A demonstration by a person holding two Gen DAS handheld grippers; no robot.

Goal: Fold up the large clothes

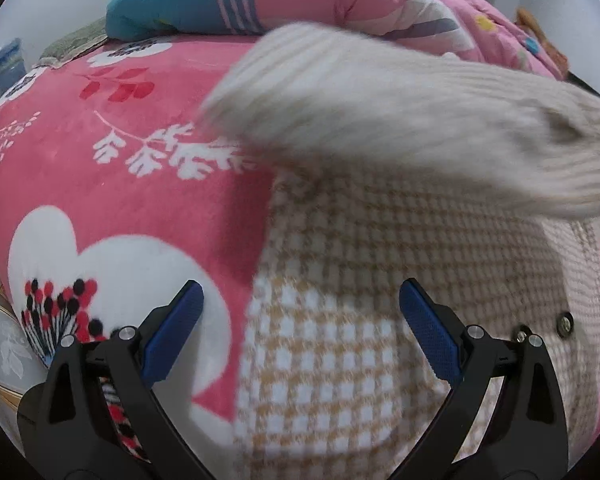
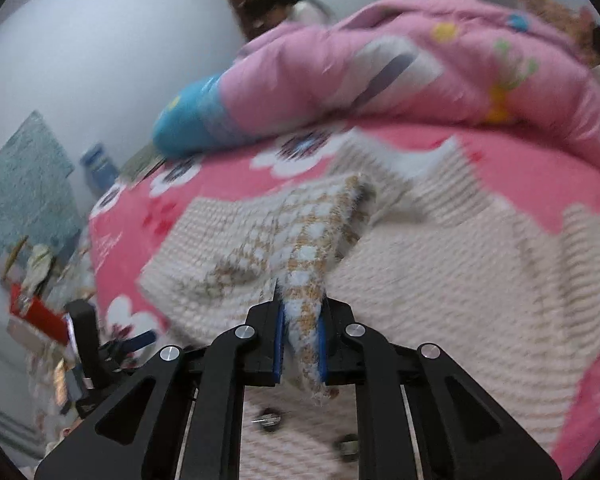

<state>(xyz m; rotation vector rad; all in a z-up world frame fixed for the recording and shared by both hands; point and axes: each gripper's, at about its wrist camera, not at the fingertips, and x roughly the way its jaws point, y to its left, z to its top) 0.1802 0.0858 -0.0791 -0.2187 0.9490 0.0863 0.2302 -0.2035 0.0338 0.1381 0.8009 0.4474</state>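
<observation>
Right wrist view shows your right hand-held gripper (image 2: 300, 344) clenched on a pinched fold of the cream and tan houndstooth knitted cardigan (image 2: 440, 280), its blue pads (image 2: 278, 344) pressing the cloth from both sides. That cardigan lies spread on the bed's pink fleece blanket with white flowers (image 2: 520, 168), with a rumpled pink quilt (image 2: 380, 64) behind it. Left wrist view has your left hand-held gripper (image 1: 300, 316) released, jaws wide apart above the cardigan's left edge, holding nothing; a ribbed cream sleeve (image 1: 380, 120) hangs blurred across the upper right.

The cardigan (image 2: 440, 264) lies on the blanket (image 1: 148, 184), with the quilt (image 2: 380, 68) heaped behind it.
</observation>
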